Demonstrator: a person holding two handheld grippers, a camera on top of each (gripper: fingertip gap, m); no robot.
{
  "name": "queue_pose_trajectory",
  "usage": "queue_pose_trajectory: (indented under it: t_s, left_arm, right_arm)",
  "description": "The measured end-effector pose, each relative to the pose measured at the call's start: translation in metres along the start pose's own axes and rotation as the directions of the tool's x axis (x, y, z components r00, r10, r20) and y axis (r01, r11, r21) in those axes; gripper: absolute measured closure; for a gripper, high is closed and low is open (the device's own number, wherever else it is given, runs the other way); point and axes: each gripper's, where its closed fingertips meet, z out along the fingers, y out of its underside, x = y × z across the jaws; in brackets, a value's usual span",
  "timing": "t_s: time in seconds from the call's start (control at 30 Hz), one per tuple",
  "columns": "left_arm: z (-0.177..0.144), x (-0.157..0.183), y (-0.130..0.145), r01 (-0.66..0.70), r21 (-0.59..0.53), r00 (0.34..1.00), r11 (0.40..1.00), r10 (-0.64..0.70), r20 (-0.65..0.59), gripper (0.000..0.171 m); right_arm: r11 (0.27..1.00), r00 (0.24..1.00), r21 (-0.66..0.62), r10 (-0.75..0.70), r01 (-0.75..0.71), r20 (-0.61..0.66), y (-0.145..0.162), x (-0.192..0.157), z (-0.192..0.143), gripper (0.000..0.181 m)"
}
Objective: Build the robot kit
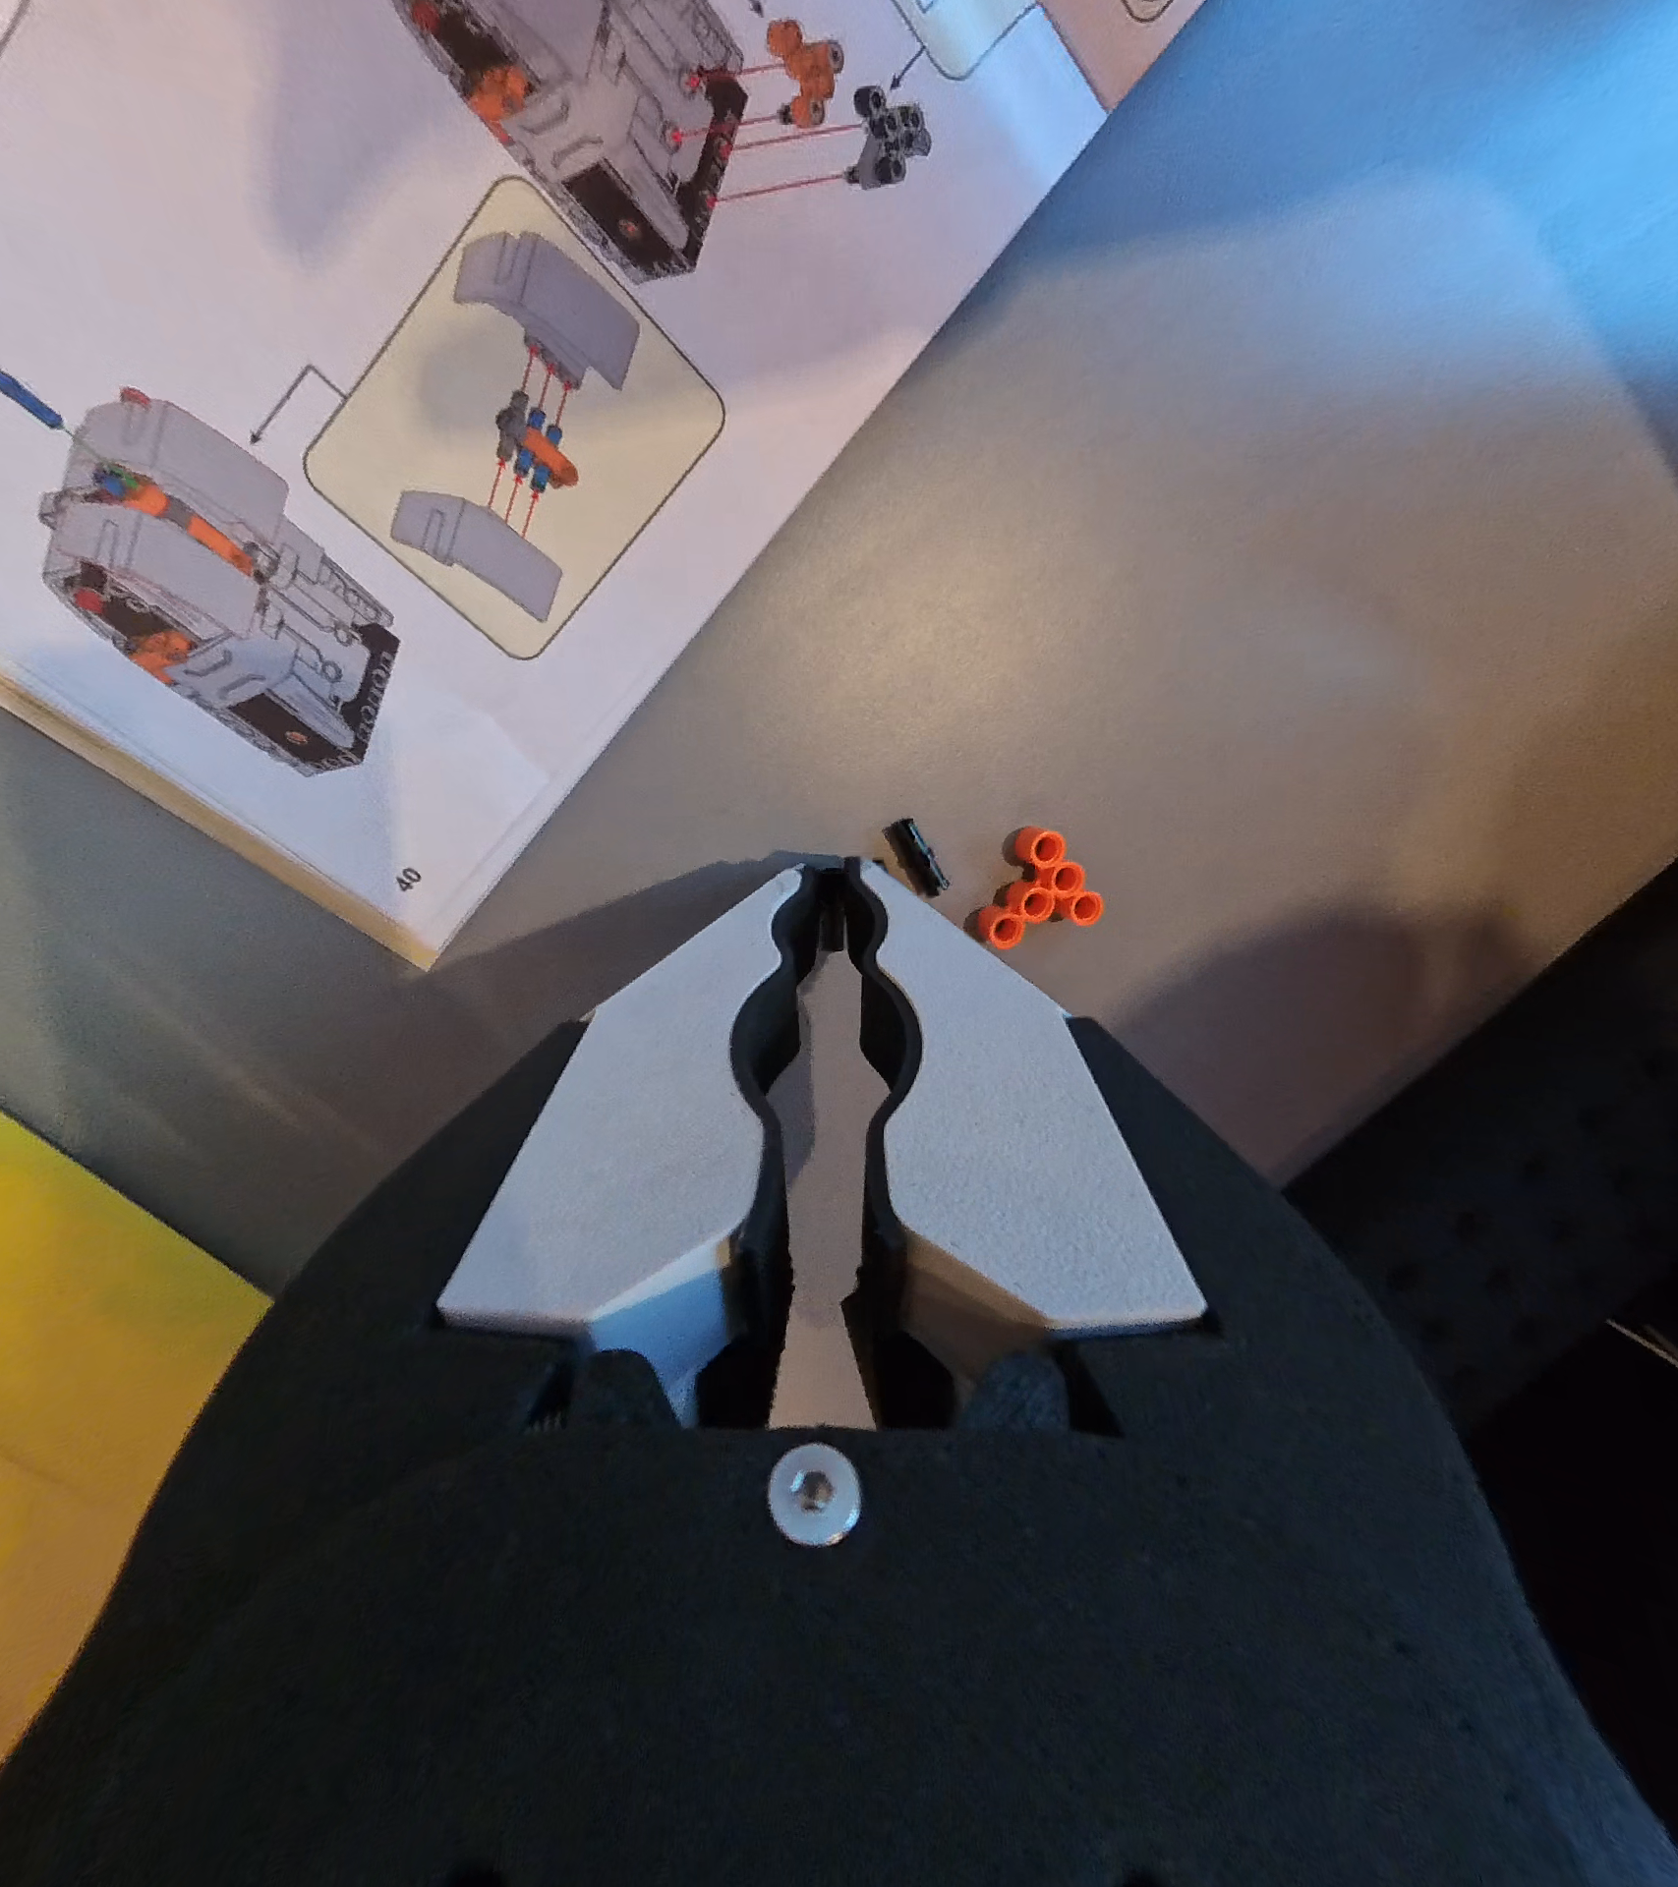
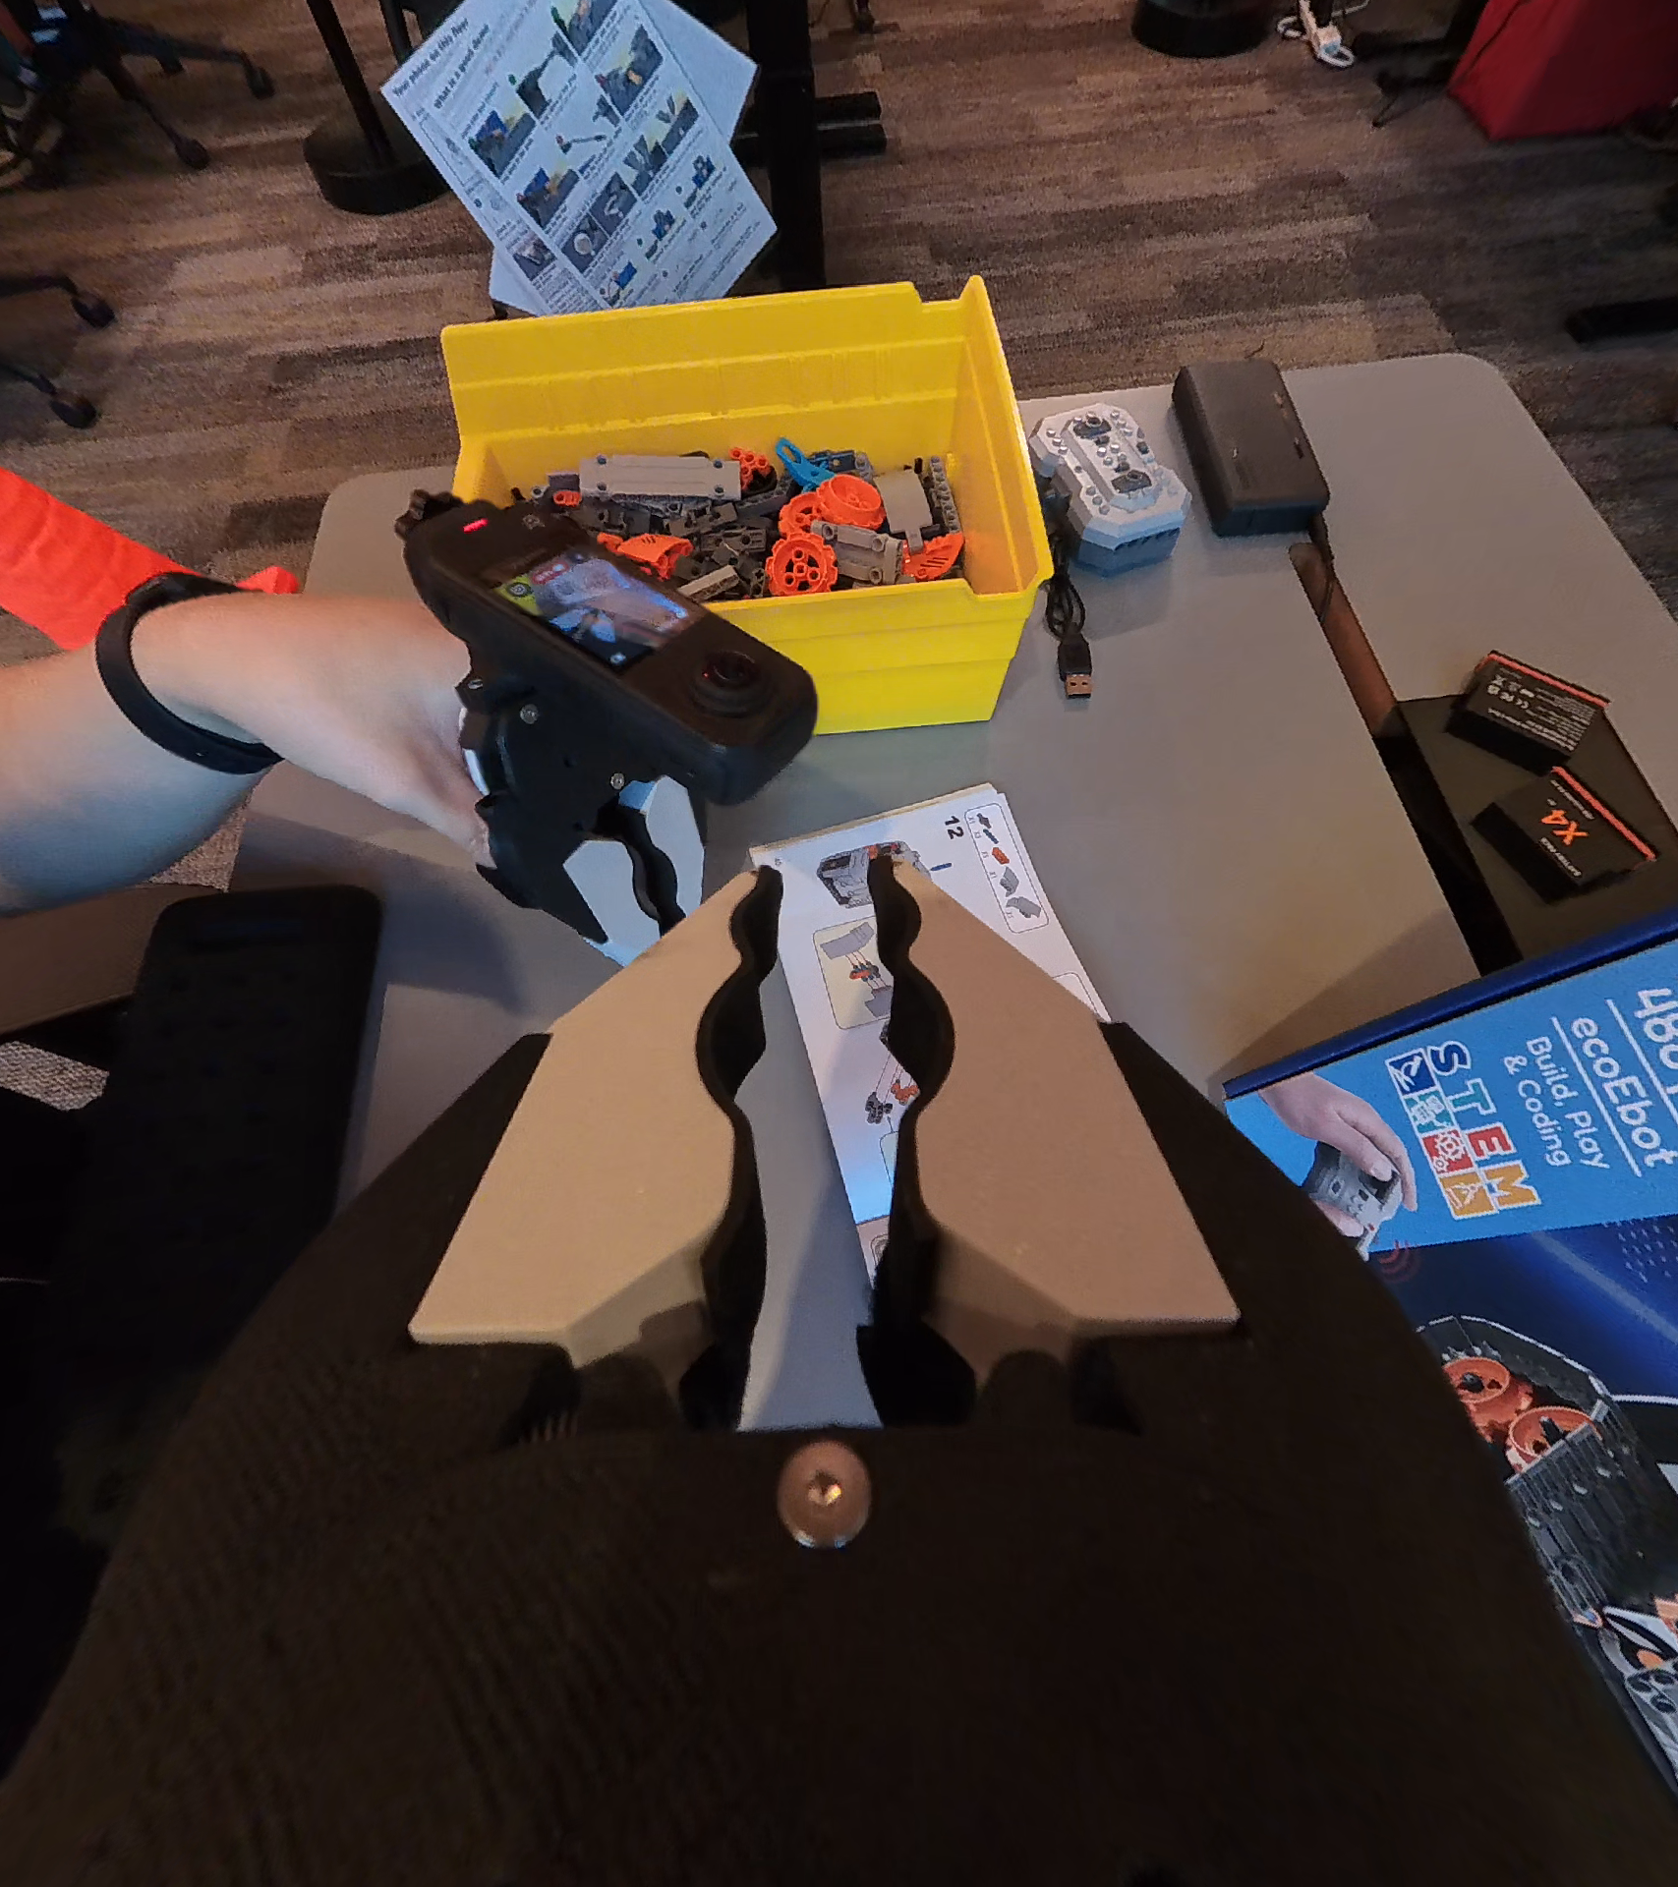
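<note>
Left jaws are pinched nearly together at the tips, with a tiny black pin caught between them, so the left gripper has that pin in its grip right down at the grey table. Right jaws stand a little apart with nothing between them; the right gripper just hangs over the table with the booklet showing through the gap.

Just to the right of the left tips there's a second black pin lying flat on the table, and a bit further right an orange connector made of several little round tubes stuck together. Neither touches the gripper. Up and to the left in the left wrist view, the booklet lies open at a page of build diagrams, its corner near the gripper tips.

From the right wrist view you can see a hand holding the left gripper, pointed down at the table beside the booklet. Behind it sits a yellow bin full of grey and orange parts. Right of the bin are a grey control box with a cable, and a dark brick. A blue kit box leans in at the right edge.
</note>
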Motion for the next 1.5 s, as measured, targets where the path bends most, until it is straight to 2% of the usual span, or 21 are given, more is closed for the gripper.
queue_pose_trajectory:
  t_s: [0.07, 0.13, 0.23, 0.3, 0.4, 0.47, 0.5, 0.57, 0.6, 0.7, 0.73, 0.8, 0.87, 0.97, 1.03, 1.13, 1.33, 1.4, 1.5]
  left_arm:
    - [0.000, 0.001, -0.001, -0.001, 0.012, 1.000, 1.000, 0.001, -0.001, 0.167]
    - [-0.004, 0.001, -0.003, 0.008, 0.032, 1.000, 0.999, -0.008, 0.001, 0.153]
    - [-0.029, -0.003, -0.012, -0.008, 0.105, 0.999, 0.994, 0.004, 0.046, 0.151]
    - [-0.067, -0.013, -0.019, -0.049, 0.186, 0.991, 0.981, 0.026, 0.128, 0.152]
    - [-0.154, -0.052, -0.029, -0.138, 0.360, 0.937, 0.923, 0.003, 0.350, 0.164]
    - [-0.197, -0.087, -0.019, -0.161, 0.402, 0.885, 0.901, -0.049, 0.464, 0.153]
    - [-0.205, -0.104, -0.011, -0.142, 0.395, 0.876, 0.908, -0.070, 0.477, 0.143]
    - [-0.203, -0.137, 0.005, -0.057, 0.320, 0.883, 0.946, -0.102, 0.458, 0.120]
    - [-0.199, -0.155, 0.009, -0.024, 0.288, 0.880, 0.957, -0.116, 0.460, 0.119]
    - [-0.172, -0.187, 0.012, 0.025, 0.224, 0.911, 0.974, -0.114, 0.397, 0.138]
    - [-0.160, -0.191, 0.013, 0.039, 0.188, 0.928, 0.981, -0.106, 0.357, 0.145]
    - [-0.143, -0.194, 0.011, 0.051, 0.117, 0.952, 0.992, -0.084, 0.295, 0.149]
    - [-0.129, -0.200, 0.005, 0.017, 0.099, 0.961, 0.995, -0.044, 0.275, 0.160]
    - [-0.109, -0.220, 0.008, -0.011, 0.038, 0.952, 0.999, -0.001, 0.308, 0.159]
    - [-0.103, -0.230, 0.002, -0.030, 0.068, 0.946, 0.997, 0.006, 0.323, 0.157]
    - [-0.092, -0.219, -0.002, 0.001, 0.092, 0.979, 0.996, -0.019, 0.202, 0.158]
    - [-0.079, -0.240, 0.003, -0.103, 0.017, 0.939, 0.994, 0.092, 0.330, 0.134]
    - [-0.075, -0.244, 0.018, -0.060, -0.056, 0.939, 0.997, 0.075, 0.336, 0.145]
    - [-0.078, -0.237, 0.032, 0.029, -0.088, 0.960, 0.996, -0.004, 0.281, 0.149]
  right_arm:
    - [1.000, 1.000, -0.008, 0.001, -0.001, 0.000, 0.001, 0.000, 0.002, 0.164]
    - [1.000, 1.000, -0.015, 0.000, 0.000, -0.004, 0.002, 0.000, 0.003, 0.164]
    - [1.000, 1.000, -0.019, -0.013, 0.013, -0.006, 0.001, -0.001, 0.003, 0.164]
    - [1.000, 1.000, -0.018, -0.025, 0.025, -0.013, 0.000, -0.002, 0.003, 0.164]
    - [0.999, 0.998, -0.019, -0.046, 0.045, -0.031, 0.000, -0.001, 0.001, 0.164]
    - [0.999, 0.998, -0.024, -0.049, 0.048, -0.046, 0.001, 0.002, 0.000, 0.164]
    - [0.999, 0.997, -0.027, -0.048, 0.047, -0.059, 0.001, 0.005, 0.000, 0.164]
    - [0.999, 0.997, -0.032, -0.040, 0.038, -0.070, 0.003, 0.009, 0.002, 0.164]
    - [0.999, 0.997, -0.038, -0.034, 0.031, -0.072, 0.004, 0.010, 0.003, 0.164]
    - [0.997, 0.996, -0.074, -0.024, 0.018, -0.091, 0.011, 0.018, 0.009, 0.164]
    - [0.996, 0.995, -0.085, -0.020, 0.012, -0.095, 0.014, 0.020, 0.011, 0.164]
    - [0.995, 0.995, -0.101, -0.007, -0.002, -0.097, 0.017, 0.024, 0.015, 0.164]
    - [0.993, 0.995, -0.118, 0.002, -0.014, -0.103, 0.021, 0.027, 0.019, 0.164]
    - [0.988, 0.994, -0.150, 0.008, -0.025, -0.110, 0.028, 0.031, 0.025, 0.164]
    - [0.986, 0.994, -0.162, 0.012, -0.030, -0.107, 0.031, 0.032, 0.030, 0.164]
    - [0.984, 0.996, -0.175, 0.014, -0.030, -0.091, 0.031, 0.030, 0.039, 0.164]
    - [0.969, 0.996, -0.244, 0.000, -0.022, -0.090, 0.044, 0.032, 0.050, 0.163]
    - [0.970, 0.997, -0.242, 0.010, -0.030, -0.081, 0.045, 0.032, 0.052, 0.164]
    - [0.964, 0.996, -0.264, 0.012, -0.034, -0.084, 0.050, 0.033, 0.052, 0.163]
